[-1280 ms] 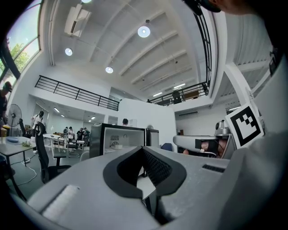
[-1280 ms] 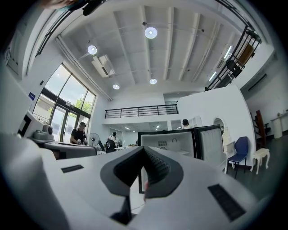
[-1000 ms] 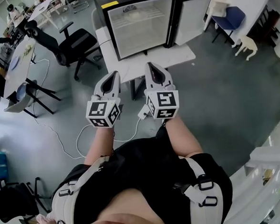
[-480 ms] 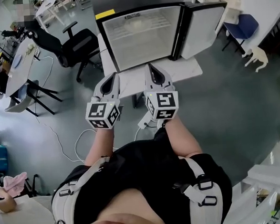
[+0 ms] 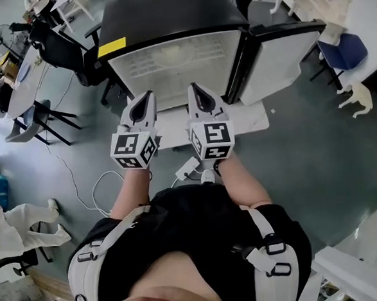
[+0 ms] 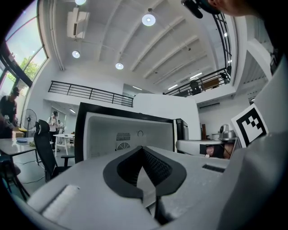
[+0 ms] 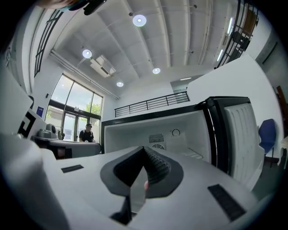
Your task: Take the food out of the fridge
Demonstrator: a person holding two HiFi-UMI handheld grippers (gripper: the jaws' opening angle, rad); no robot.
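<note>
A black mini fridge (image 5: 167, 26) stands on a white table (image 5: 241, 118), its door (image 5: 285, 56) swung open to the right. The white interior (image 5: 176, 64) shows a wire shelf, and I see no food in it from here. Both grippers are held level, side by side, pointing at the opening. My left gripper (image 5: 143, 98) is shut and empty, its tips just short of the fridge's lower front edge. My right gripper (image 5: 196, 90) is also shut with nothing in it. The left gripper view shows the left gripper (image 6: 143, 148) before the fridge (image 6: 126, 130). The right gripper view shows the right gripper (image 7: 144, 149) facing the interior (image 7: 184, 137).
A black office chair (image 5: 59, 49) and a desk (image 5: 22, 78) stand to the left of the fridge. A power strip with a white cable (image 5: 188, 168) lies on the floor under the table's front edge. A blue chair (image 5: 343, 49) is at the far right. A person (image 7: 86, 134) stands in the distance.
Both grippers have moved forward toward the fridge, which now looks larger and closer in the head view. Their jaws stayed shut and empty.
</note>
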